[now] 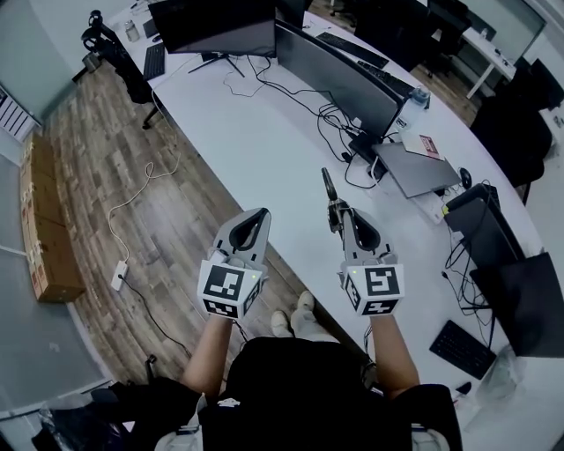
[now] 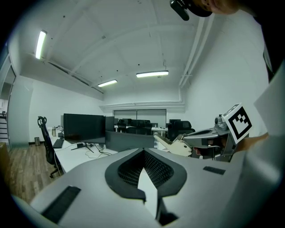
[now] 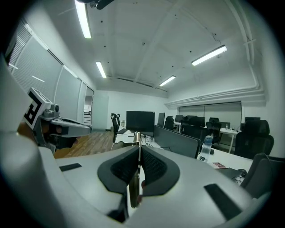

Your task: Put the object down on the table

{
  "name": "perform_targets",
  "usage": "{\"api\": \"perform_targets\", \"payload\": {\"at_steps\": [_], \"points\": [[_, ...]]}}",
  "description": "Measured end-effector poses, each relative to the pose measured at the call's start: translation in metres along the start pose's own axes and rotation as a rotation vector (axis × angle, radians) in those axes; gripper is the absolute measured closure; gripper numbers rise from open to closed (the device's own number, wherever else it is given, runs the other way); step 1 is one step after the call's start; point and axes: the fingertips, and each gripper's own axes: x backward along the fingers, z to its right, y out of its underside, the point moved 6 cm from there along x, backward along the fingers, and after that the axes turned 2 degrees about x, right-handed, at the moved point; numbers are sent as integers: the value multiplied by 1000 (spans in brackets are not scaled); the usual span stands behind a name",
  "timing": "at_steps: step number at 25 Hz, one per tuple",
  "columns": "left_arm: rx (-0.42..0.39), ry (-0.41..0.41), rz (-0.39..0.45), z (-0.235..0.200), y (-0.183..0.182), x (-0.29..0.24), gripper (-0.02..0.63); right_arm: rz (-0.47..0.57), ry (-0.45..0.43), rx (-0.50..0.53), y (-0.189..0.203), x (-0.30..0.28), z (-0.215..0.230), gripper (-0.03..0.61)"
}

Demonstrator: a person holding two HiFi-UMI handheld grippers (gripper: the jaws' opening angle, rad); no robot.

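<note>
An office floor with cardboard boxes and a power strip lies at far left in the head view, beside a long white counter carrying a dark monitor.

The left tool is held out empty, its jaws closed tip to tip with nothing between them.

To its right, the right tool is clamped on a slim flat object, which is held in the air over the counter's near side, not resting on it.

From above the object reads as a narrow dark sliver with a rounded far end poking past the tips. The right gripper view shows it edge-on instead: a thin tan strip pinched between the black ribbed pads, reaching just beyond them. The left gripper view alone offers a side look, where a pale cream piece juts from the right tool, below its marker cube.

Only the right gripper view shows a water bottle on a desk further right.
</note>
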Motion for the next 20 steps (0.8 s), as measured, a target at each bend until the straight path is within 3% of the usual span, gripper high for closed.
{"api": "perform_targets", "payload": {"at_steps": [20], "points": [[87,-6,-165,7,70,-63,600,-293,-95,63,110,-47,29,552]]}}
